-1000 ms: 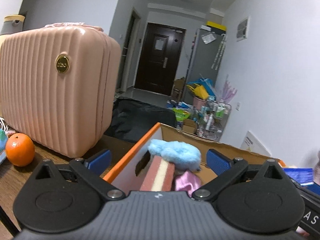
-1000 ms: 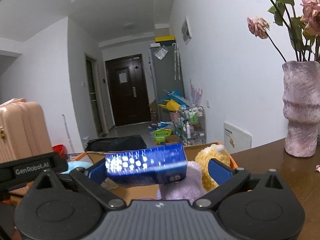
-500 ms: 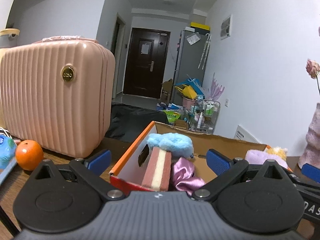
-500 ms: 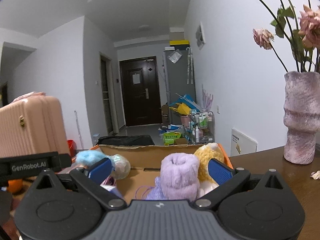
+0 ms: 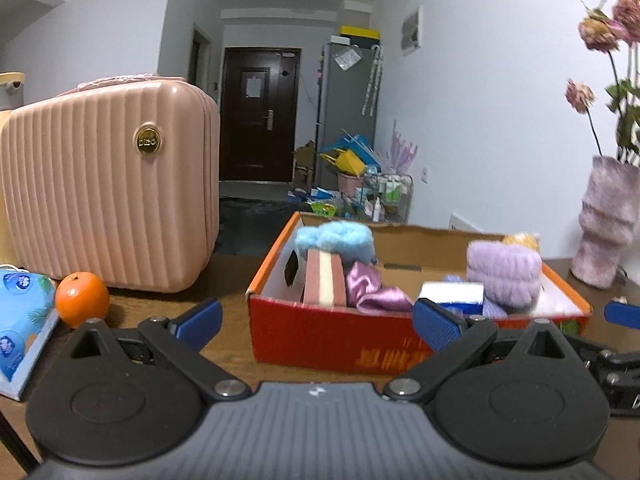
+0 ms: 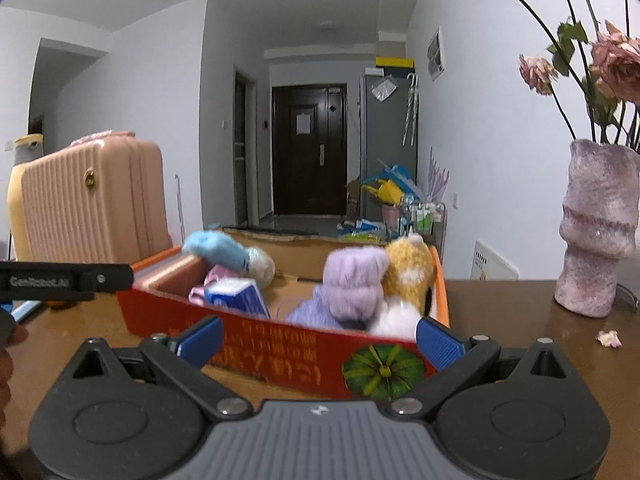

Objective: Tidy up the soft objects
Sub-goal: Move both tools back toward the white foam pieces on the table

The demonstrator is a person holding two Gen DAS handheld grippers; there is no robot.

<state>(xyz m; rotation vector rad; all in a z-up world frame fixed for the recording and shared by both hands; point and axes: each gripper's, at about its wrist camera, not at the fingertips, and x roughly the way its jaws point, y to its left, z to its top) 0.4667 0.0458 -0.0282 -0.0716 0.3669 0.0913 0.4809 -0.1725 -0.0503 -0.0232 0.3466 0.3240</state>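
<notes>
1. The red cardboard box (image 6: 280, 344) sat on the brown wooden bench (image 6: 520, 344), holding a purple plush roll (image 6: 354, 284) and a blue-white packet (image 6: 238, 298).
2. The left gripper (image 5: 316, 316) and right gripper (image 6: 318, 338) were both released, empty, just before the box.
3. A pink ribbed suitcase (image 5: 108, 188) stood left.

Your box (image 6: 256, 330) front wall hides the soft toys' lower parts | flowers (image 5: 600, 32) cut by frame edge | box lettering blurred | blue packet (image 5: 24, 304) cropped at left
</notes>
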